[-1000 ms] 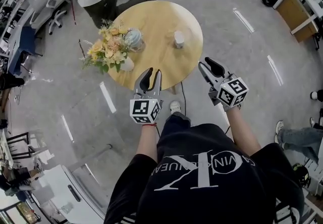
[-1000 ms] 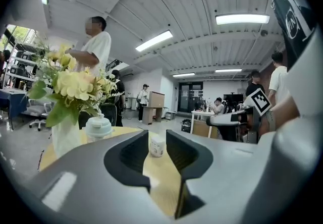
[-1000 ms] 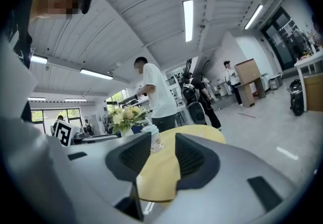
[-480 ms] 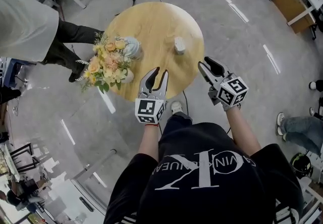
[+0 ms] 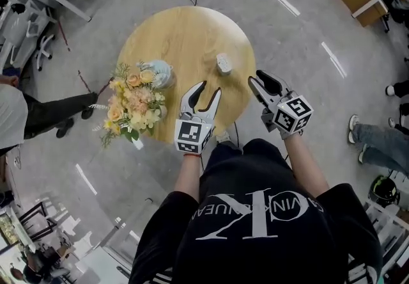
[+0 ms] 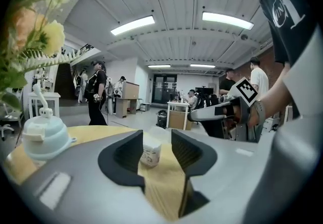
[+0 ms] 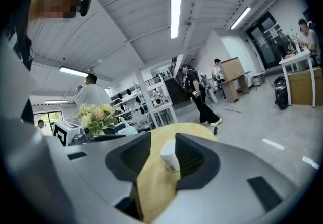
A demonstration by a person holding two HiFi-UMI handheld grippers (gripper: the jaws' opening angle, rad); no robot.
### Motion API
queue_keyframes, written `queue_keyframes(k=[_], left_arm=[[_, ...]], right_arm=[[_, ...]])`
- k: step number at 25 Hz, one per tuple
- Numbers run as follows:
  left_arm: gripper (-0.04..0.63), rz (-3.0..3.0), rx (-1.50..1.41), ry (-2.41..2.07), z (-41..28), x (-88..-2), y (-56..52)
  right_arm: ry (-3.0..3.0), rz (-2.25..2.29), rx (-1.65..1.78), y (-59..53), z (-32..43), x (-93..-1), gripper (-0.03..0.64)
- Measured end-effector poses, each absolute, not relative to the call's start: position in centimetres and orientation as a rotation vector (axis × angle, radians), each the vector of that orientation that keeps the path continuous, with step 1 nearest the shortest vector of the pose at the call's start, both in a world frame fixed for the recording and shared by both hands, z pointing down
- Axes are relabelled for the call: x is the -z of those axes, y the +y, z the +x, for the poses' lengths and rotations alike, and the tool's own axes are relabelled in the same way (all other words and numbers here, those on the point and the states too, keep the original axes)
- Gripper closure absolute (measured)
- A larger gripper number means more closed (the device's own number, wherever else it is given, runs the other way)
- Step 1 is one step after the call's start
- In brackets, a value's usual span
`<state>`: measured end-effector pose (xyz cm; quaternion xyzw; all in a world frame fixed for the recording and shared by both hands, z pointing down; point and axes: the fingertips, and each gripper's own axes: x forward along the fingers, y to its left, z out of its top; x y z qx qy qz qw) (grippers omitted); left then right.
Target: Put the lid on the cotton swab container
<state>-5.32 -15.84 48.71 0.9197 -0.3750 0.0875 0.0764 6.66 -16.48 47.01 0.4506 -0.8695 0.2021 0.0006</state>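
Flowers point(image 5: 131, 107) stood at the bench's point(image 5: 192, 33) left edge, with a pale blue pot point(image 5: 158, 73) just beside them. The left gripper point(image 5: 209, 87) hovered over the near rim, its jaws opening and nothing between the pads; its own view showed the container point(image 5: 223, 63) only farther off, framed in the gap. That container stood upright on the bench right of centre, well apart from the pot and touched by neither gripper. The right gripper point(image 5: 255, 78) hung off the bench's near right edge, jaws apart and empty, also aimed at the container.

No loose lid could be made out in any view, and whether the container's top was already capped was too small to tell. That looked like the first hazard: going in without the lid located would likely mean a grab at the wrong part.

The container seemed small and light, so a jaw arriving off-centre would probably knock it over or push it along the smooth wood. With both grippers converging on one spot, they might also collide.
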Motion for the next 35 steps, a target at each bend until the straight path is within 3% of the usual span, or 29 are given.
queue_keyframes(k=[13, 35], left_arm=[[0.293, 2.733, -0.465, -0.971, -2.3, -53.3, -19.0], [0.229, 2.685, -0.772, -0.818, -0.1, -60.1, -23.3]], right_arm=[[-2.702, 1.331, -0.740, -19.8, 6.6, -50.0, 0.500], [-2.741, 1.025, -0.902, -23.9, 5.1, -51.7, 0.500]])
